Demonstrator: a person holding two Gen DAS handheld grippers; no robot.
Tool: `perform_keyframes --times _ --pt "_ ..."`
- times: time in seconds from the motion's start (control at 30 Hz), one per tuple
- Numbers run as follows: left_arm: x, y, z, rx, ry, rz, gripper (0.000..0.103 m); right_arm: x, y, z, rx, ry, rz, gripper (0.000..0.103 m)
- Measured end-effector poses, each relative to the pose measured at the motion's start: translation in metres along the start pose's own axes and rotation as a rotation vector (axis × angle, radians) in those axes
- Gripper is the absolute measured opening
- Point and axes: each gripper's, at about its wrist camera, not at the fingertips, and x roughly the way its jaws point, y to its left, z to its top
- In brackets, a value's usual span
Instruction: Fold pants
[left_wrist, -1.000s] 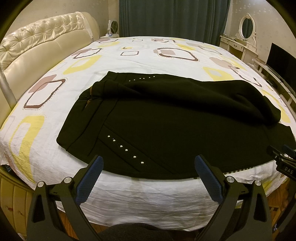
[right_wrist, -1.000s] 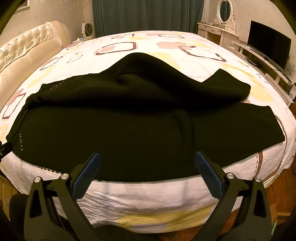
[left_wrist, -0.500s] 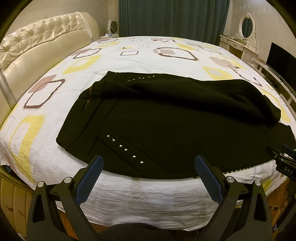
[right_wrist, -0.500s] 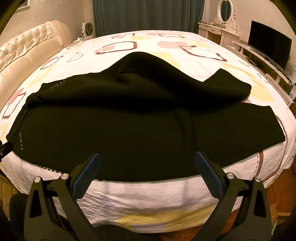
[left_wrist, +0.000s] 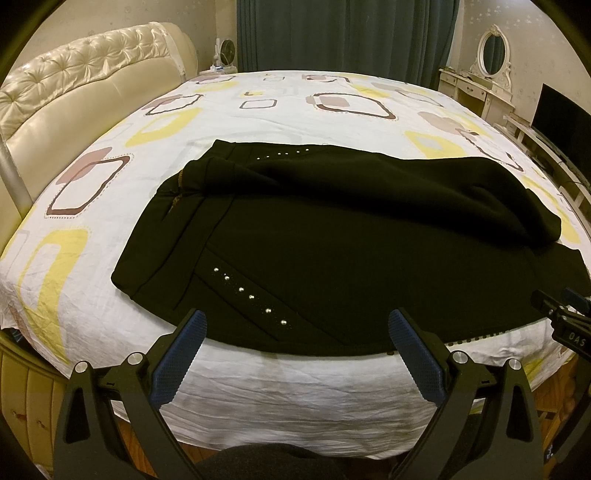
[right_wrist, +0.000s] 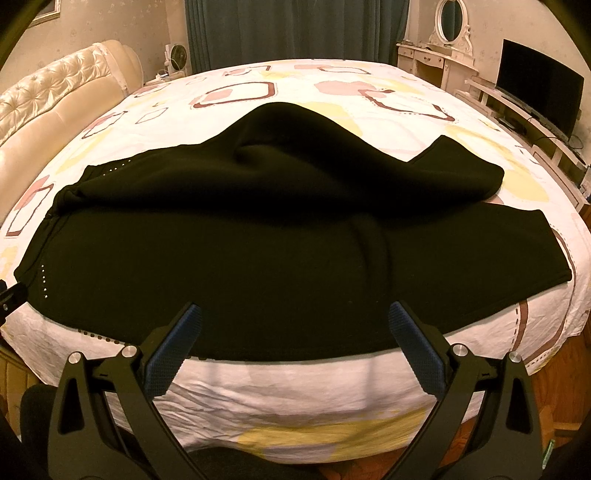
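Observation:
Black pants (left_wrist: 332, 236) with rows of silver studs lie across the near side of the bed, waistband at the left and legs running right. One leg is loosely bunched over the other (right_wrist: 295, 162). My left gripper (left_wrist: 295, 325) is open and empty, held just off the bed's front edge near the studded hip. My right gripper (right_wrist: 295, 317) is open and empty, off the front edge near the middle of the legs (right_wrist: 295, 266). The right gripper's tip shows at the right edge of the left wrist view (left_wrist: 565, 317).
The bed has a white sheet (left_wrist: 258, 118) with yellow and brown squares and a cream tufted headboard (left_wrist: 74, 92) at the left. A dressing table with a mirror (right_wrist: 443, 51) and a TV (right_wrist: 539, 92) stand at the right. Dark curtains hang behind.

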Motion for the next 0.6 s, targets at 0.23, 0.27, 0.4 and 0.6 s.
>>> perform_keyframes --times 0.23,0.27,0.4,0.6 --pt "0.002 0.002 -0.002 -0.018 -0.009 -0.056 0.098 -0.002 -0.001 0.004 -0.001 0.023 0.036 0.101" --pt "0.001 0.003 0.000 -0.016 -0.012 -0.071 0.098 -0.002 -0.001 0.006 -0.006 0.030 0.052 0.101" --pt "-0.006 0.012 0.016 0.038 -0.025 -0.130 0.098 -0.007 0.001 0.028 -0.025 0.034 0.175 0.101" --pt "0.016 0.062 0.073 0.098 -0.033 -0.137 0.098 0.002 -0.001 0.093 -0.049 0.011 0.365 0.101"
